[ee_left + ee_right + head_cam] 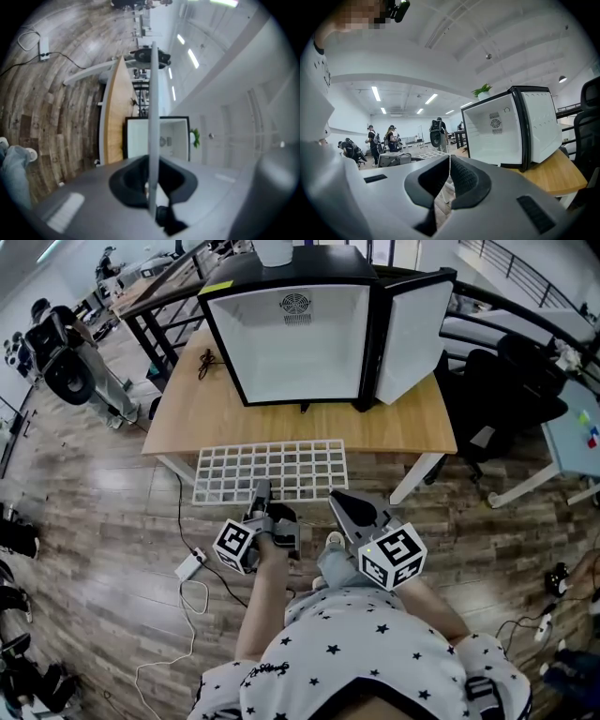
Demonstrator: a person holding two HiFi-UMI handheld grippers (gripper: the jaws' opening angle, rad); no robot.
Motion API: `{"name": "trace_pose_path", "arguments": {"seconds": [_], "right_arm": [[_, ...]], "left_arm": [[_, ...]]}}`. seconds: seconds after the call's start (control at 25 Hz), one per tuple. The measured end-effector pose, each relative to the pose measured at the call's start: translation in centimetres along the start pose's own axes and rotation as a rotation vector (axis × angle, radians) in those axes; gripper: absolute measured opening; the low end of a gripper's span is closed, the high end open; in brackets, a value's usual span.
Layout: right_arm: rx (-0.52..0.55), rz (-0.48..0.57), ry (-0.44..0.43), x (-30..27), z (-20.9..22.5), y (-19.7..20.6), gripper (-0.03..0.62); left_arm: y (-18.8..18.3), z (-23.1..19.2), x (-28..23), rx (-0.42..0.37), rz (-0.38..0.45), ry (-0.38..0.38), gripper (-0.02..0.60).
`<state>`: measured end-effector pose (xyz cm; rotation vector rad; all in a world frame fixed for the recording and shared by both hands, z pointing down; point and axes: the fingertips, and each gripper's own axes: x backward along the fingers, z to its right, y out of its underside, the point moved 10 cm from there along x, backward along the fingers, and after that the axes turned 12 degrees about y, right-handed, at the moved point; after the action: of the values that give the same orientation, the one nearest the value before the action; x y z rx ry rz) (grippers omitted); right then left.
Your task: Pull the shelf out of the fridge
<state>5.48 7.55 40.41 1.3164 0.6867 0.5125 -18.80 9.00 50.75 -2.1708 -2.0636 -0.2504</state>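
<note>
left gripper point(261, 491): clamped on near edge of white grid shelf point(281, 465) | shelf: out of the fridge point(291, 343), level, overhanging the table's point(206, 418) near edge | right gripper point(339, 499): jaws together, empty, just beside the shelf

The floor point(84, 512) is laid in grey-brown wood planks, and a white power strip point(190, 565) with a loose cable lies on it near a light wooden table point(187, 423) with white legs. A black office chair point(511, 381) stands to the table's right, and dark-framed workbenches point(150, 296) run along the far left. The walls and ceiling are white, with long strip lights point(376, 93) overhead and several people point(372, 138) standing in the distance.
</note>
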Motion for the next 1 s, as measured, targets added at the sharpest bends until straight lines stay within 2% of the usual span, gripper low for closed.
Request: {"name": "trace_pose_path", "arguments": {"seconds": [0.6, 1.0], "right_arm": [[-0.005, 0.001, -0.027, 0.0, -0.9, 0.6, 0.021], [0.006, 0.008, 0.023, 0.0, -0.4, 0.4, 0.018]], "left_arm": [[-1.0, 0.0, 1.3, -0.019, 0.008, 0.007, 0.032], [-1.0, 0.0, 0.8, -0.012, 0.007, 0.015, 0.032]]}}
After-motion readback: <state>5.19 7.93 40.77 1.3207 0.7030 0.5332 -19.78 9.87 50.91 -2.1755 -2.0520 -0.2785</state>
